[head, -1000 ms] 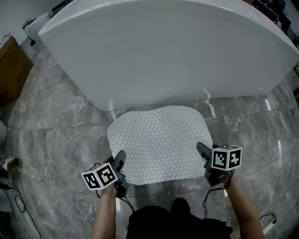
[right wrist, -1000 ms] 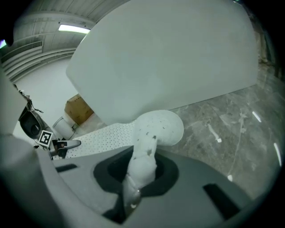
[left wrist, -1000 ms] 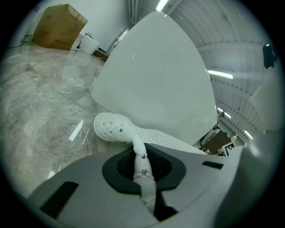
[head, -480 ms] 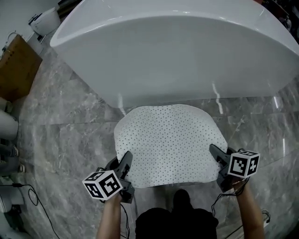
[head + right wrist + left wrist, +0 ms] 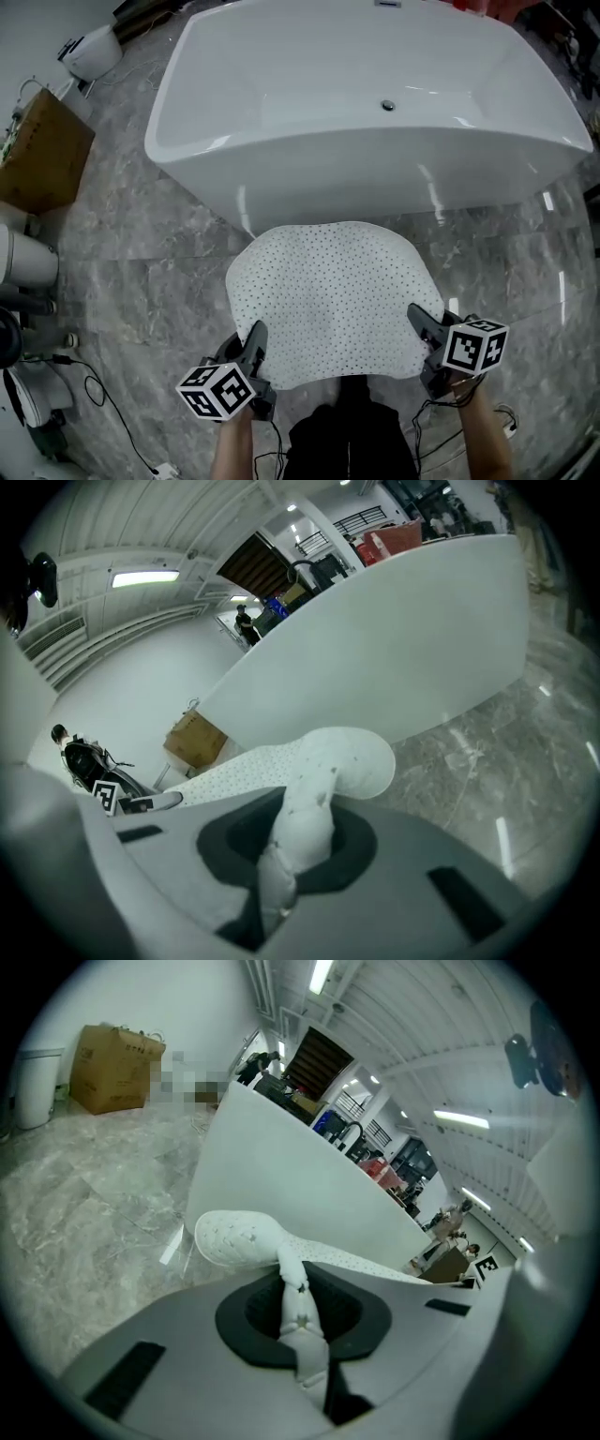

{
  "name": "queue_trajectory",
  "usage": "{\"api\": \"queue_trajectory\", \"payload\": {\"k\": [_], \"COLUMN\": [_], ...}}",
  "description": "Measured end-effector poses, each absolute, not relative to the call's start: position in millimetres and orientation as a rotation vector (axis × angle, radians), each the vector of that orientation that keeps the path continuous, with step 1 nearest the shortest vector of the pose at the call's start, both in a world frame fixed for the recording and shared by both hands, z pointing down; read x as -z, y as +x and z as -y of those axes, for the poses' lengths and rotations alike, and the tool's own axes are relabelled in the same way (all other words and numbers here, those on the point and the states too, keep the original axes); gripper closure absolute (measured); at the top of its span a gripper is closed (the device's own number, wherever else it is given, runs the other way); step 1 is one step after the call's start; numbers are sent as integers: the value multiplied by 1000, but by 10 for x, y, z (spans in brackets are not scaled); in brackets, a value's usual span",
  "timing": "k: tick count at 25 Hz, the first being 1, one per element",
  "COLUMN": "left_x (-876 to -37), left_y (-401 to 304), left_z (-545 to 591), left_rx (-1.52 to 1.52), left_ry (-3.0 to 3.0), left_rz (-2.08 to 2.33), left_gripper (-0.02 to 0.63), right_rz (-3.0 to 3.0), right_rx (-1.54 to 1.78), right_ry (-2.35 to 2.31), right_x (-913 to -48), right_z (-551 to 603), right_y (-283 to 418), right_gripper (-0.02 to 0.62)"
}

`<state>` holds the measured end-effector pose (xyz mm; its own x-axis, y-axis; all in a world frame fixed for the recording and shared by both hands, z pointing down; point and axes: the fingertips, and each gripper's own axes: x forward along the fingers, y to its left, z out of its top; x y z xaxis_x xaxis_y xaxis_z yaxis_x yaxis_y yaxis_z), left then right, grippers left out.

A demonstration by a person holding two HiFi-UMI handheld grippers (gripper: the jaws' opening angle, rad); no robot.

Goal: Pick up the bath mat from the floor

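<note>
Where the grey marble floor (image 5: 141,244) runs to the left edge of the head view, a brown cardboard box (image 5: 42,155) stands well apart from everything else, and what it holds cannot be made out. Black cables (image 5: 89,398) trail over the floor nearer the person. Next comes the left gripper (image 5: 255,345), its jaws pressed together on the near left corner of the bath mat (image 5: 328,295); its own view shows a white fold of the mat bunched between them. The bath mat is white and dotted with small holes, and it hangs spread between the two grippers with its near edge held up. Whether its far edge touches the floor cannot be told. Beyond it stands a white bathtub (image 5: 375,183), its near wall just past the mat's far edge, with a round drain (image 5: 388,106) on the bottom of its basin. At the right, the right gripper (image 5: 422,328) is clamped on the mat's near right corner, a thick roll of mat squeezed between its jaws.
</note>
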<state>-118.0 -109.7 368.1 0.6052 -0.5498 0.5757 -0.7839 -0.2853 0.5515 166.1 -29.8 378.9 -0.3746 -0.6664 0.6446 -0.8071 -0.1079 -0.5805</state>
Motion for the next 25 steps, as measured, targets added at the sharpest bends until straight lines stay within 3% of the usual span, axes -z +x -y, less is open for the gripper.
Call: {"api": "queue_trajectory", "payload": {"k": [25], "left_x": [-203], "left_y": [-1009], "left_z": [788], "left_rx": [-298], "left_ry": [2152], "left_rz": [1104], "left_gripper": [586], "right_rz": [2173], "right_rx": [-1357], "right_ry": [1719], "right_x": [-352], "right_z": [-11], "right_y": [1673], "right_gripper": [568]}}
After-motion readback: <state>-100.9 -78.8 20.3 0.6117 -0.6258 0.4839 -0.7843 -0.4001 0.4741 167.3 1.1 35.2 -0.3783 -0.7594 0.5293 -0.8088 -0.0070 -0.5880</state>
